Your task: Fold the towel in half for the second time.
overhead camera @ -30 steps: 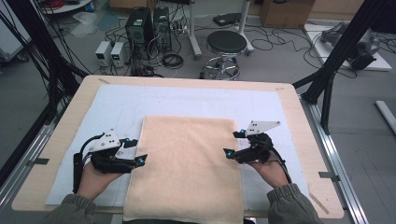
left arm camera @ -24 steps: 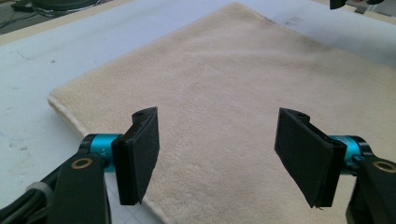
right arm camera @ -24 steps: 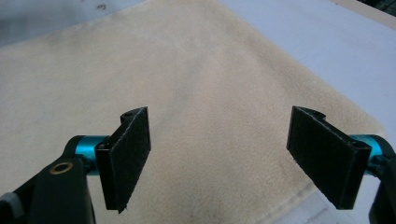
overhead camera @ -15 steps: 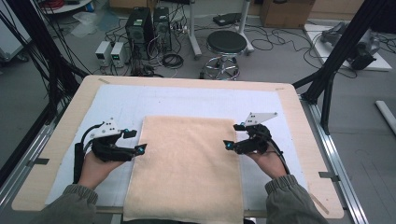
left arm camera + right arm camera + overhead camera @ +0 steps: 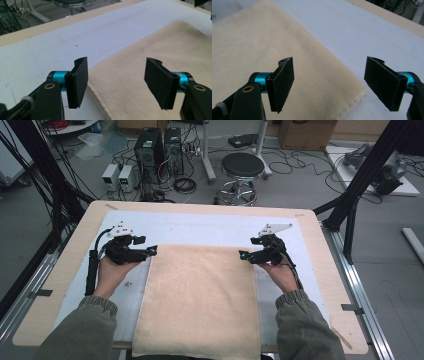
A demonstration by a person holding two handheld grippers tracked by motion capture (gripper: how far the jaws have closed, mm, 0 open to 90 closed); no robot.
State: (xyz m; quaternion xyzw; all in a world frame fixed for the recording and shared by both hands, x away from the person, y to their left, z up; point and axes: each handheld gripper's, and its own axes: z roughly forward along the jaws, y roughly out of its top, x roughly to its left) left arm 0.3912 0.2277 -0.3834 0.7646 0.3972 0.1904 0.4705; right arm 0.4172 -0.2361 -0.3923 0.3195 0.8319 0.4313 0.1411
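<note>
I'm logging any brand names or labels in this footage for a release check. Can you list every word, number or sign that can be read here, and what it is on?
None can be read.
Beige terry towel: no tag or print.
White mat on the wooden table: faint marks, no writing.
Black padded left gripper and right gripper: no lettering.
Black computer towers on the floor and small grey boxes: any labels too small and blurred to read.

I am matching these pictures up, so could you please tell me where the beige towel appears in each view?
High view: the beige towel lies centre, from mid-table to the near edge.
Left gripper view: the towel lies right of centre, its corner between the jaws.
Right gripper view: the towel lies left, its corner between the jaws.
Shared landmark: the white mat.
</note>
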